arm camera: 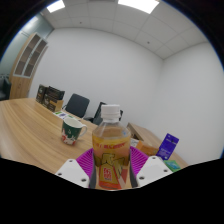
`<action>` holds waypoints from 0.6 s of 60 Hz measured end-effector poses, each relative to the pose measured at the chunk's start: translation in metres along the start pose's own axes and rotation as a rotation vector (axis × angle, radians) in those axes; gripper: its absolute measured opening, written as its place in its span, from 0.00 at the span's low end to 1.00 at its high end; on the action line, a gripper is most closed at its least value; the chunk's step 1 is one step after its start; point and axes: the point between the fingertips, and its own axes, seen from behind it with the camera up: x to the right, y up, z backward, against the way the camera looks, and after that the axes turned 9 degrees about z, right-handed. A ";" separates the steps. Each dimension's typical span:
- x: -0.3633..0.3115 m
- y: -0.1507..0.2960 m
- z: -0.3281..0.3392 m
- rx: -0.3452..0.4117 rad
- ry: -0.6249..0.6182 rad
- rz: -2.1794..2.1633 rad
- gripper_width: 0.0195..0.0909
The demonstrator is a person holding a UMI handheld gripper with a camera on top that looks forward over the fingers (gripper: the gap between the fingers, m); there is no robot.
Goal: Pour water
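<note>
**Tool clamped on a bottle above the wooden surface**

The tool (111, 172) is closed about halfway, its two fingers pressing from either side on a clear plastic bottle (110, 140). The purple pads (96, 166) sit flush against the lower body of the bottle, with no gap showing on either side, so the bottle is firmly grasped between them.

The bottle stands upright in the grip, rising straight up from between the fingers. It has a pale cap (111, 111) screwed on top, a narrow neck and an amber-coloured liquid filling most of it. A yellow and orange label wraps its middle; there is printing on it, but the writing is too small to read.

Beyond the tool, to its left, a paper cup (73, 128) with a green and red pattern stands on the wooden surface (30, 125). Just past the right finger sits a small amber glass (149, 147), and further right a blue packet (169, 146) stands upright. Far beyond the left side, dark boxes (49, 96) rest on the surface, with black office chairs (77, 104) behind it.
</note>
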 end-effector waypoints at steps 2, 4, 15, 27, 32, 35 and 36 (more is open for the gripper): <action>0.012 0.010 -0.015 0.003 -0.024 0.097 0.39; 0.020 0.023 -0.031 0.005 -0.062 0.203 0.39; 0.035 0.077 -0.121 -0.017 -0.190 0.834 0.39; 0.001 0.100 -0.166 0.009 -0.270 1.523 0.39; -0.006 0.099 -0.175 0.014 -0.254 1.724 0.39; -0.006 0.097 -0.178 0.009 -0.262 1.790 0.39; -0.002 0.098 -0.172 0.004 -0.252 1.811 0.39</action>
